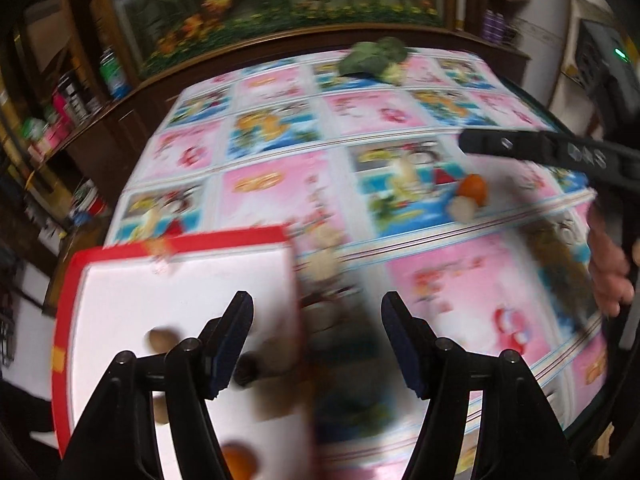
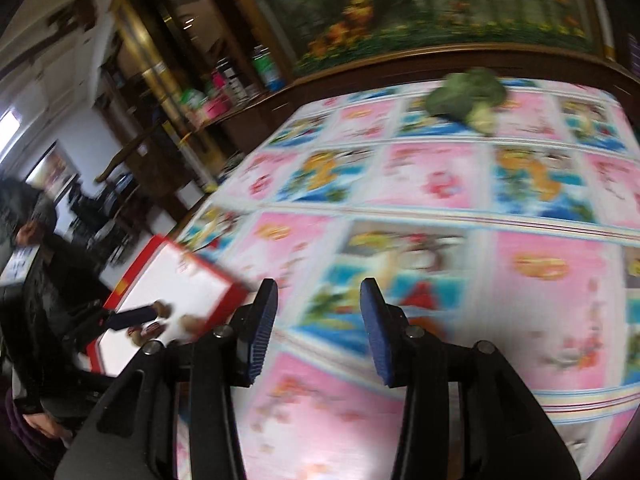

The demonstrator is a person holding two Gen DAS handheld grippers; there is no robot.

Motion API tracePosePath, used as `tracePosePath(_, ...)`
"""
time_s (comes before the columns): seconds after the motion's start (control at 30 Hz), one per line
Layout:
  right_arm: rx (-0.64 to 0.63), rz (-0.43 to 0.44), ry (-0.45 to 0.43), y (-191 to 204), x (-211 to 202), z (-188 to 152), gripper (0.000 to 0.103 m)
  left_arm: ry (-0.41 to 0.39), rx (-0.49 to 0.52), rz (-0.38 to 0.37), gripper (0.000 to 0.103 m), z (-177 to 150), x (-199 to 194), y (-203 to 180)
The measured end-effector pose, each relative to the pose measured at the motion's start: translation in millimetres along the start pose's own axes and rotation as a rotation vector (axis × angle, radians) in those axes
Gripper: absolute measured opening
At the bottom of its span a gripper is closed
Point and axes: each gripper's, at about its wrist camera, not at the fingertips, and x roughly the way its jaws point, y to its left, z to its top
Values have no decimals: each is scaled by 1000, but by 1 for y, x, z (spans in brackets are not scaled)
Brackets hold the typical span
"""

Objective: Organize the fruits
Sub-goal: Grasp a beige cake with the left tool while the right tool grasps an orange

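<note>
A white tray with a red rim (image 1: 120,256) lies at the table's left front and holds several small brown fruits (image 1: 162,340) and an orange one (image 1: 240,462); it also shows in the right wrist view (image 2: 224,280). My left gripper (image 1: 317,310) is open and empty above the tray's right edge. An orange fruit (image 1: 473,187) and a pale one (image 1: 462,207) lie on the cloth to the right, below my right gripper's finger (image 1: 532,147). My right gripper (image 2: 319,294) is open and empty above the cloth. Both views are blurred.
A broccoli head (image 1: 374,58) lies at the table's far edge, also in the right wrist view (image 2: 466,96). The table wears a pink and blue cartoon cloth (image 1: 472,280). Shelves with bottles (image 1: 72,100) stand to the left. A seated person (image 2: 44,264) is at far left.
</note>
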Motion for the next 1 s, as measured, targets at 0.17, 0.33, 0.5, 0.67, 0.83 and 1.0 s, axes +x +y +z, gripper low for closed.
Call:
tracePosePath(0.17, 121, -86, 10, -50, -10, 9, 45, -4, 88, -57, 67, 19, 12, -46)
tracePosePath(0.33, 223, -113, 75, -73, -3, 7, 45, 20, 129, -112, 67, 37, 40, -76)
tracePosePath(0.5, 243, -127, 106, -78, 1, 4, 45, 42, 128, -126, 67, 45, 62, -88)
tracePosePath(0.67, 294, -136, 108, -88, -1, 4, 45, 45, 123, -131, 67, 49, 71, -95)
tracePosePath(0.83, 291, -127, 117, -85, 0, 4, 45, 35, 130, -155, 63, 53, 74, -102)
tracePosePath(1.0, 297, -134, 127, -85, 2, 4, 45, 32, 152, -208, 40, 52, 72, -107)
